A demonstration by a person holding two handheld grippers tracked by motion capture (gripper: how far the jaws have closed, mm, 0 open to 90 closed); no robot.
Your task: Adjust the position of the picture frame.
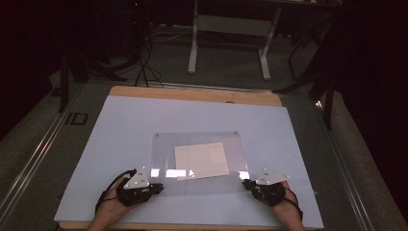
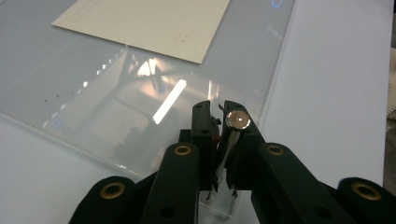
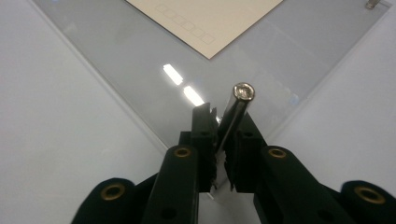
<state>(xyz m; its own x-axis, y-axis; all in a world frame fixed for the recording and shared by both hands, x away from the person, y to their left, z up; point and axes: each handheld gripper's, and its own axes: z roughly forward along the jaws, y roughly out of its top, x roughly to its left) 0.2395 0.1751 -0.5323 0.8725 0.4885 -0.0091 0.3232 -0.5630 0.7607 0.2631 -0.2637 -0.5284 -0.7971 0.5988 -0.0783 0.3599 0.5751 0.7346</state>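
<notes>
A clear acrylic sheet (image 1: 166,154) lies flat on the white board, with a cream paper card (image 1: 201,161) at its middle. My left gripper (image 1: 156,187) is at the sheet's near left corner. In the left gripper view the left gripper (image 2: 219,121) is shut on a small metal pin (image 2: 238,120) that stands at that corner of the sheet (image 2: 93,93). My right gripper (image 1: 248,184) is at the near right corner. There the right gripper (image 3: 224,121) is shut on a second metal pin (image 3: 243,92) over the sheet's corner (image 3: 261,70). The card (image 3: 210,18) lies farther in.
The white board (image 1: 120,125) covers a wooden table whose far edge (image 1: 192,94) shows beyond it. Small metal studs mark the sheet's far corners (image 1: 235,133). Desk legs (image 1: 193,48) and cables stand on the floor behind the table.
</notes>
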